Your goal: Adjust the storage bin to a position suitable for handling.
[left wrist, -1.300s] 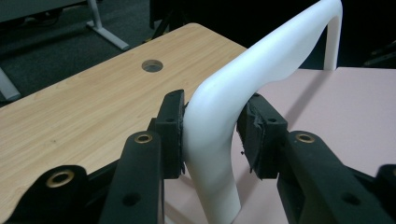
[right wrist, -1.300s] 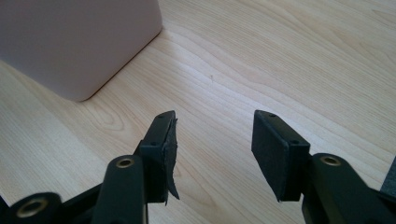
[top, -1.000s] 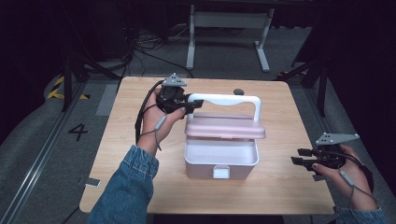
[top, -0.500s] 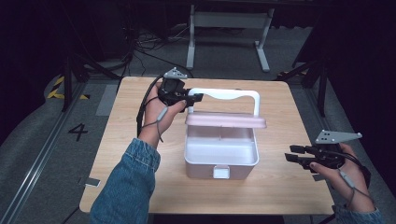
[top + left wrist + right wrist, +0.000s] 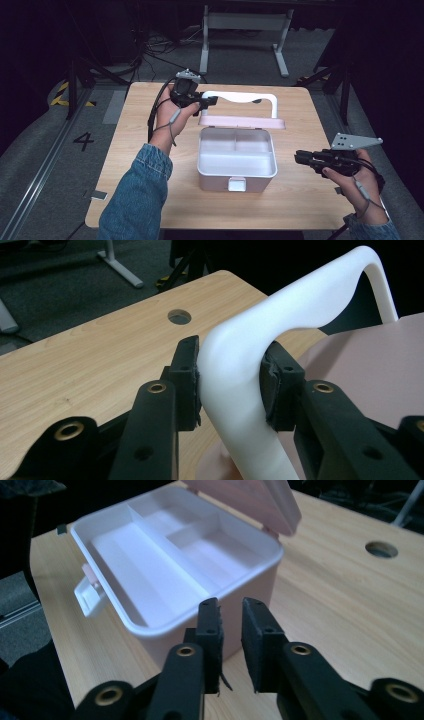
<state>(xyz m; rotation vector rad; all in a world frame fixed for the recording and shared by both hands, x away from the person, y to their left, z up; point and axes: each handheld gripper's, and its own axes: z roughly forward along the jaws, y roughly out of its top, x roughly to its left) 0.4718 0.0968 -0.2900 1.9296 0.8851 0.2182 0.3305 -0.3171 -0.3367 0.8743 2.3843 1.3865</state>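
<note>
The right gripper (image 5: 231,630), jaws just closing on nothing, faces the open pink box (image 5: 165,580), seemingly empty.

1. Left gripper (image 5: 209,101): black body, grey three-cornered plate on top, black cable looping down past the wrist; in its own view, matte black jaws with brass-ringed screw holes and worn rubber pads (image 5: 187,375).
2. Right gripper (image 5: 300,158): same black build, larger grey plate with small holes; thin cable along the hand; pads (image 5: 210,630) frayed at one edge.
3. Sleeves: blue denim, cuffed, on left forearm (image 5: 140,200) and right wrist (image 5: 372,231).
</note>
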